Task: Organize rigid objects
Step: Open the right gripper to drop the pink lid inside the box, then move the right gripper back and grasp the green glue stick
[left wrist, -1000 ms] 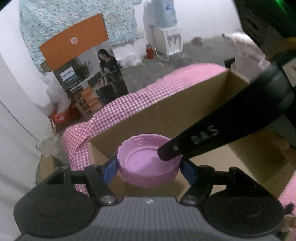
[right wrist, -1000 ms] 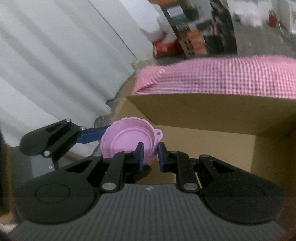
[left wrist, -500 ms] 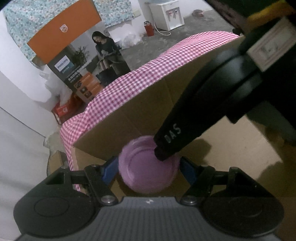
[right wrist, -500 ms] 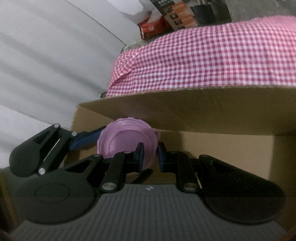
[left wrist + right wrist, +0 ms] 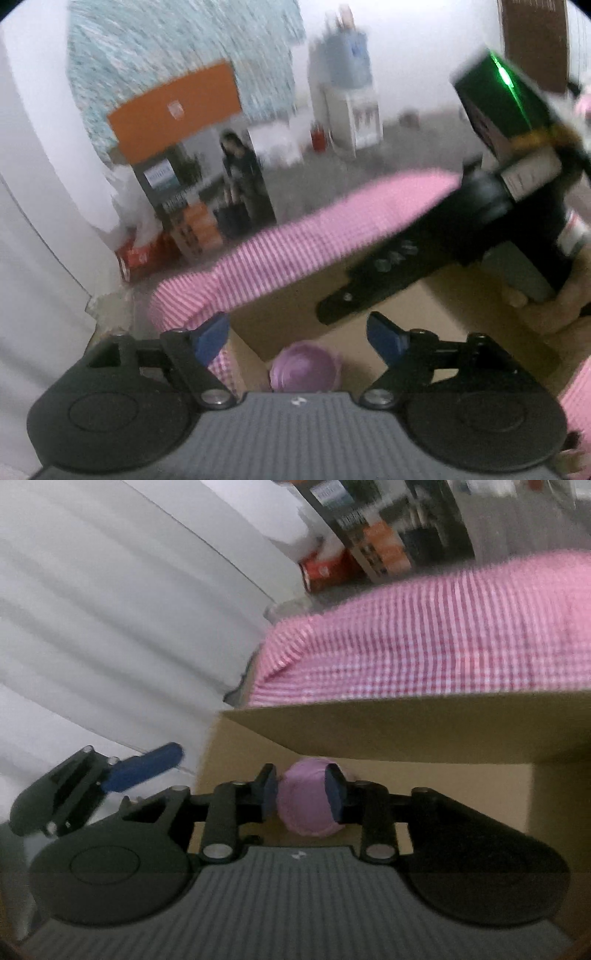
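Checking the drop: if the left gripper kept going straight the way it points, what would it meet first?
Most likely the pink lid lying in the cardboard box, below the left gripper's opening, empty jaws. Blur makes depth uncertain.

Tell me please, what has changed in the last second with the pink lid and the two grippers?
Both grippers let go of the pink lid. The left gripper, earlier clamped across it, is opening and has lifted clear; the lid now lies lower, inside the cardboard box. The right gripper, earlier pinching the rim, is opening too, with the lid seen between its fingers, seemingly beyond them. The box and checked cloth stayed put.
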`<state>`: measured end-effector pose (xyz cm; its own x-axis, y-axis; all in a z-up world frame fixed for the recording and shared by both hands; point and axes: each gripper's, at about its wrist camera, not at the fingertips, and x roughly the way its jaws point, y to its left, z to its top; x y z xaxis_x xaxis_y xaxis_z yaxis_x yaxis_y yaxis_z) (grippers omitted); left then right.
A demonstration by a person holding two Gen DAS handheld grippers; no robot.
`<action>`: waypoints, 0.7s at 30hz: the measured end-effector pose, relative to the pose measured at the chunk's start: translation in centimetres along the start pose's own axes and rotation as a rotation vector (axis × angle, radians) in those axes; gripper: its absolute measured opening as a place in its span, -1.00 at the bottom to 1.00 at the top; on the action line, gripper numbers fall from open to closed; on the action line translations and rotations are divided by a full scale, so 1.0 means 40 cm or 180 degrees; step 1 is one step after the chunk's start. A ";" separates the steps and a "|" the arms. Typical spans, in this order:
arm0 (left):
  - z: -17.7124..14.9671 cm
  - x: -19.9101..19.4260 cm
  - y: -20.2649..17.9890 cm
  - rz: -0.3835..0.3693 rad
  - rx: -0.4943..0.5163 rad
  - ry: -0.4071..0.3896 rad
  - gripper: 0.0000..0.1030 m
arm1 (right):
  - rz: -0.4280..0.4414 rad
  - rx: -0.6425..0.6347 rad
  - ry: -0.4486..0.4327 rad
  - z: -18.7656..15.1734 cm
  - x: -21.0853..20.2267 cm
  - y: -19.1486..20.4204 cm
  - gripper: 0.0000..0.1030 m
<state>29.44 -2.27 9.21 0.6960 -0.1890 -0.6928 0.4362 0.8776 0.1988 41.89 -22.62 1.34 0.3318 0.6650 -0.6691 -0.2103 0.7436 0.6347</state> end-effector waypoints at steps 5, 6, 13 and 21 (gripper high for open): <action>-0.019 -0.192 0.041 -0.0113 -0.0322 -0.0355 0.80 | 0.0035 -0.0327 -0.0385 -0.043 -0.160 0.103 -0.05; -0.028 -0.223 0.047 -0.0129 -0.0374 -0.0398 0.80 | 0.0033 -0.0400 -0.0476 -0.059 -0.208 0.126 -0.03; -0.179 -0.366 0.016 -0.0436 -0.0561 -0.0472 0.87 | 0.0160 -0.0849 -0.1054 -0.251 -0.531 0.226 0.15; -0.415 -0.332 -0.162 -0.0760 -0.0512 -0.0281 0.87 | 0.0075 -0.0676 -0.1288 -0.640 -0.679 0.157 0.22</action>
<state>7.90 1.85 5.59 0.6345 -0.4299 -0.6424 0.5026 0.8609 -0.0796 8.00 -34.24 13.59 0.6484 0.6324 -0.4239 -0.3918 0.7546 0.5264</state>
